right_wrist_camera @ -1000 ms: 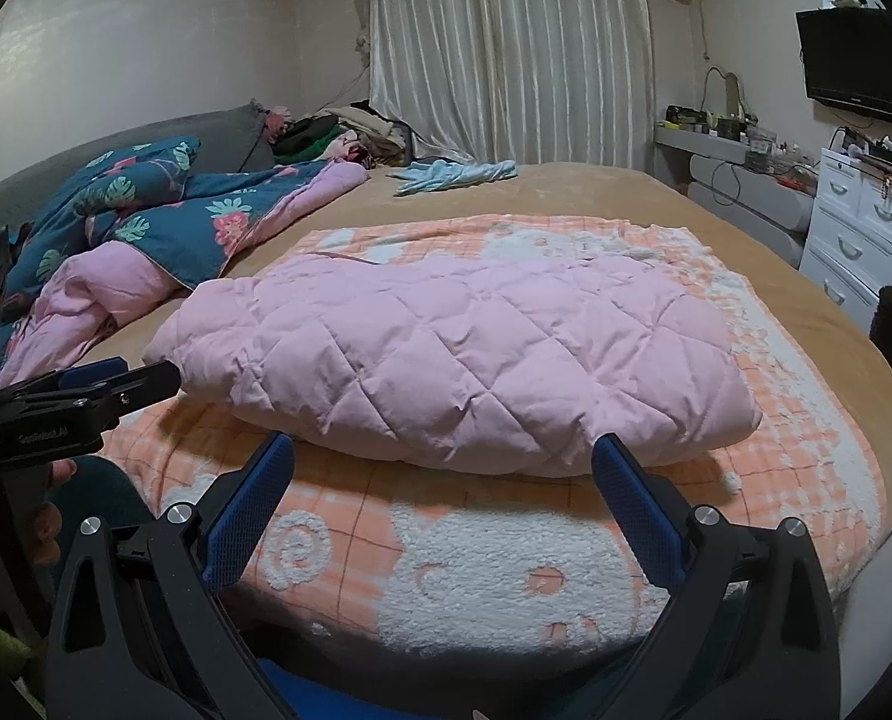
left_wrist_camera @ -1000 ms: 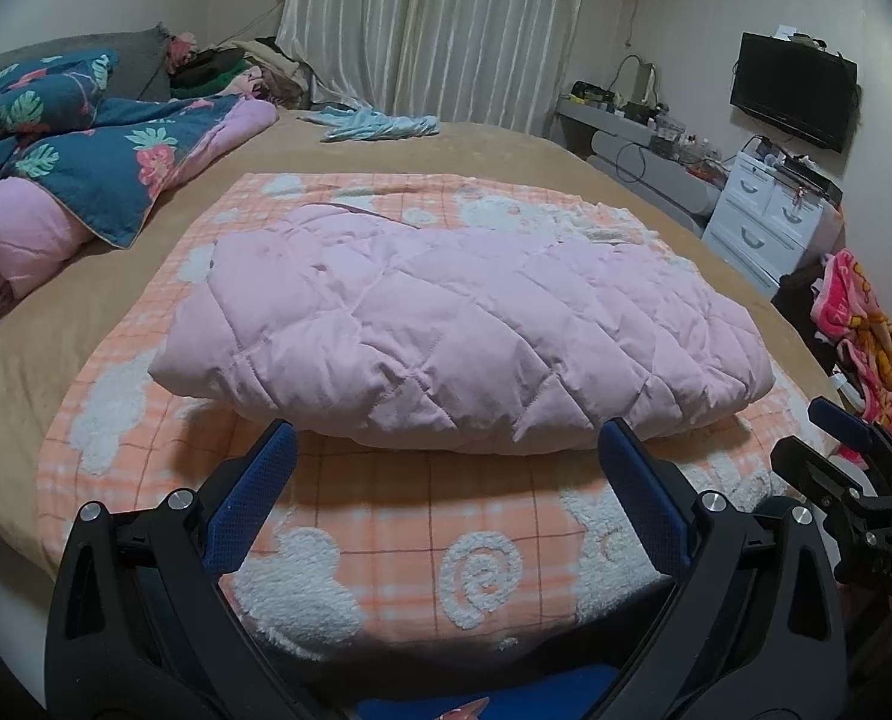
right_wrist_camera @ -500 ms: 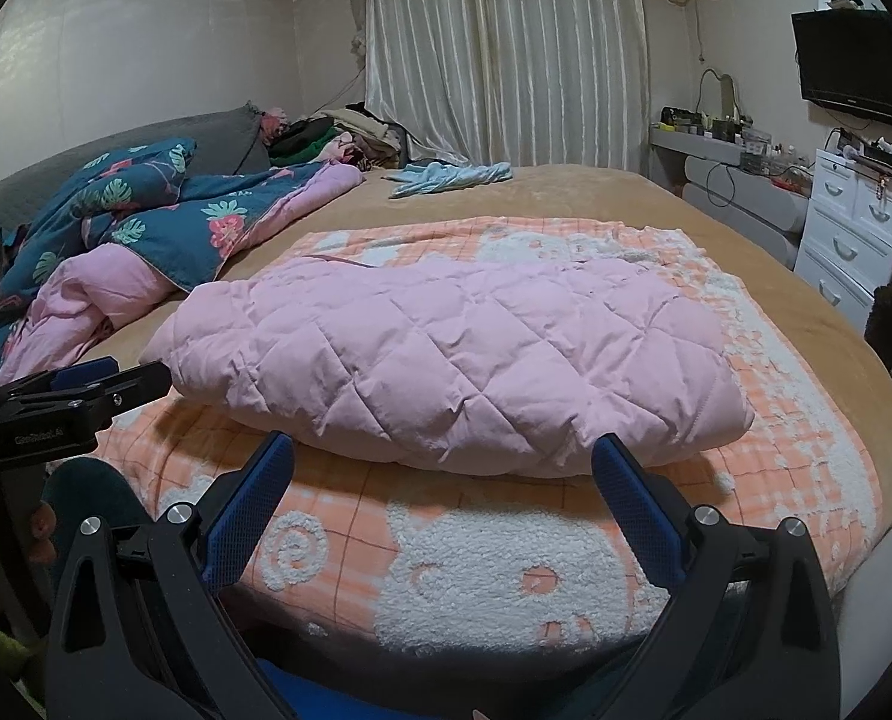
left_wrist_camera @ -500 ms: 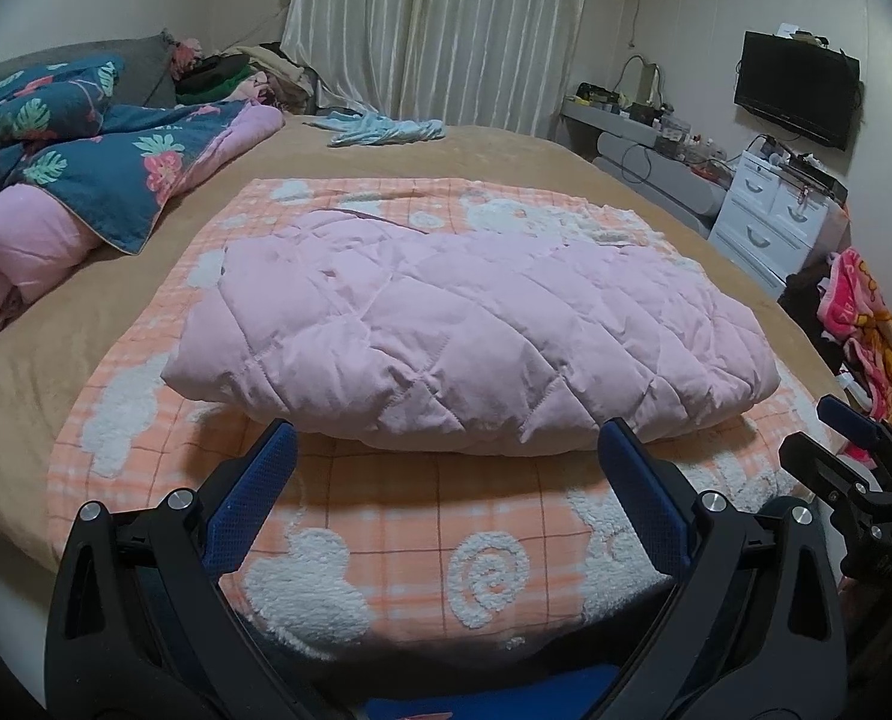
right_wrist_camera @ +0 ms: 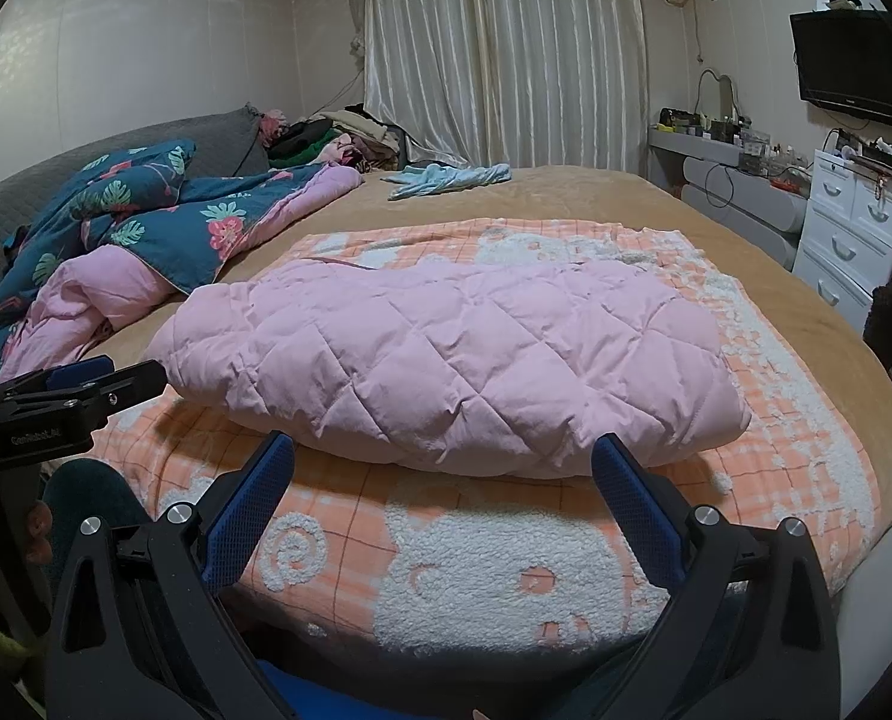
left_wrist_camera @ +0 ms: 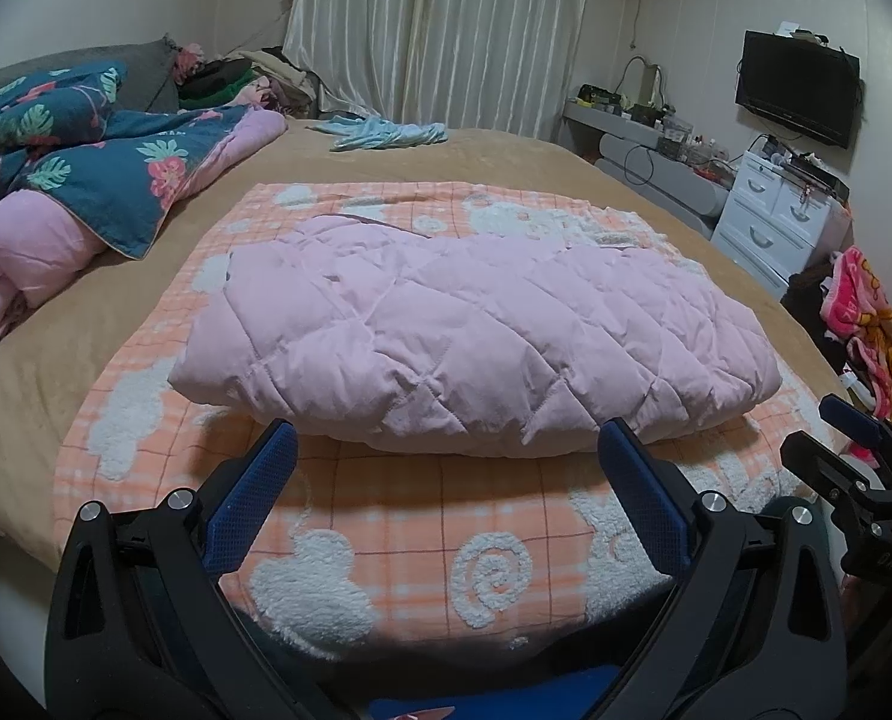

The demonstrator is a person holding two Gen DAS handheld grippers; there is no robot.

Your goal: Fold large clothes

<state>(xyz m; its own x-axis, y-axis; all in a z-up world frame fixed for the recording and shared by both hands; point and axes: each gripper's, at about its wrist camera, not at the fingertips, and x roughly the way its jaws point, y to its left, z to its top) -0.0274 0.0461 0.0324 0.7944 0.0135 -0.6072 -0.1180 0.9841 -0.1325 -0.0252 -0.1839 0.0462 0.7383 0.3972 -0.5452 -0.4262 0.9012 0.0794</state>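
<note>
While both grippers hang back off the near edge, the bed [left_wrist_camera: 506,156] with its tan cover carries an orange checked blanket [left_wrist_camera: 398,546], and on that lies the pink quilted jacket [left_wrist_camera: 476,336] as a compact, puffy bundle, edges tucked under and nothing trailing. Compared with a second ago only the viewpoint shifts: both cameras sit slightly further back and higher, the jacket itself has not moved or changed shape. I read that as retreat after the last fold, so the task looks essentially finished, unless one more tidy-up is wanted. Floral duvet [right_wrist_camera: 146,222] is heaped well apart on the left, a light blue garment [right_wrist_camera: 446,177] lies far back. Left gripper [left_wrist_camera: 446,468] has its jaws spread wide and holds nothing; right gripper [right_wrist_camera: 443,468] likewise gapes empty, both short of the jacket's front edge.
</note>
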